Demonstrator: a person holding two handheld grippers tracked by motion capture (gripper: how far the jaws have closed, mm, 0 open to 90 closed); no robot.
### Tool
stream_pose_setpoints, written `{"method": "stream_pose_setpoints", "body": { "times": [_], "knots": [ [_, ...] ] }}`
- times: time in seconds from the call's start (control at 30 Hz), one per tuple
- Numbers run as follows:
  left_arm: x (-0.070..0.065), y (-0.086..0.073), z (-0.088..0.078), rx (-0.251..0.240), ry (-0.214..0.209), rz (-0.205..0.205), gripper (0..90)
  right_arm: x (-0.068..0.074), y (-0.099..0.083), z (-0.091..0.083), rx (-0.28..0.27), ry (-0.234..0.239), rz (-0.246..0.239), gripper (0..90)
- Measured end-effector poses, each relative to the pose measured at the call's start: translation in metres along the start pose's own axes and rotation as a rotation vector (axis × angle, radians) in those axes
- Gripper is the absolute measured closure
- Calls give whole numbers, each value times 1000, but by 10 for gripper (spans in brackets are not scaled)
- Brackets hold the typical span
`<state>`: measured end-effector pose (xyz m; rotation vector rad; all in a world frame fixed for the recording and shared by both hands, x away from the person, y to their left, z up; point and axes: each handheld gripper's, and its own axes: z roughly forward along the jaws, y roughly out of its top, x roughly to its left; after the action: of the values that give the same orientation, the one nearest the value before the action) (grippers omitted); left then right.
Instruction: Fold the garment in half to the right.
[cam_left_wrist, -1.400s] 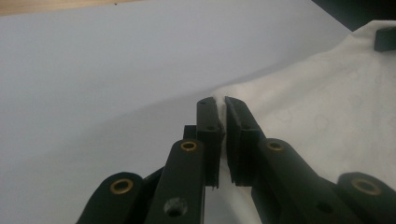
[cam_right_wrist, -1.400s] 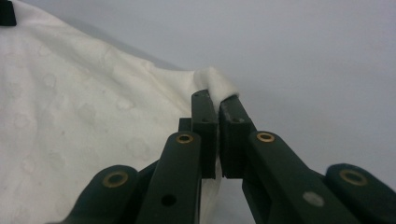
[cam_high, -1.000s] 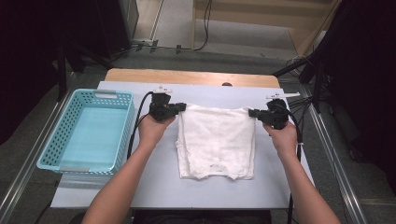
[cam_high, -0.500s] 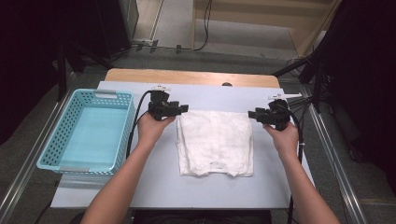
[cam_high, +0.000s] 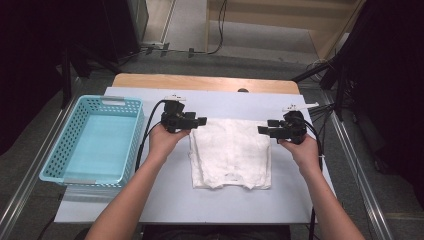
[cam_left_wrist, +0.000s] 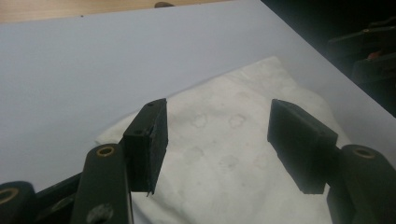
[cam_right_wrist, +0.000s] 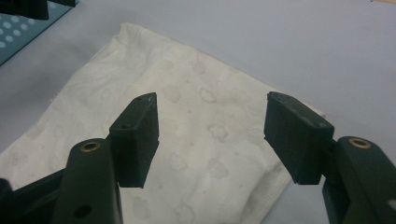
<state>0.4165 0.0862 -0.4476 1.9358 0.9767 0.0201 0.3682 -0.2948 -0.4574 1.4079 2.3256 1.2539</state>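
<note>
Hovering over the folded white cloth (cam_high: 230, 154), the left gripper (cam_high: 199, 121) and right gripper (cam_high: 265, 131) have just been opening, nothing pinched; the cloth lies beneath and between them. A low jaw could snag and spoil the fold.

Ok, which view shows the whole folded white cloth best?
The high view: the white cloth lies complete on the table, all edges visible, between both hand-held grippers. The left gripper view gives one corner close up; the right gripper view shows its faint printed pattern and a hemmed edge.
</note>
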Motion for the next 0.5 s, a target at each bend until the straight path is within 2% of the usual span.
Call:
{"method": "stream_pose_setpoints", "body": {
  "times": [0.13, 0.5],
  "knots": [
    [-5, -2, -2, 10, -30, -8, 371, 4, 0, 1, 6, 15, 5, 310],
    [-22, -9, -9, 43, -63, 32, 357, 12, 3, 6, 14, 35, 14, 269]
  ]
}}
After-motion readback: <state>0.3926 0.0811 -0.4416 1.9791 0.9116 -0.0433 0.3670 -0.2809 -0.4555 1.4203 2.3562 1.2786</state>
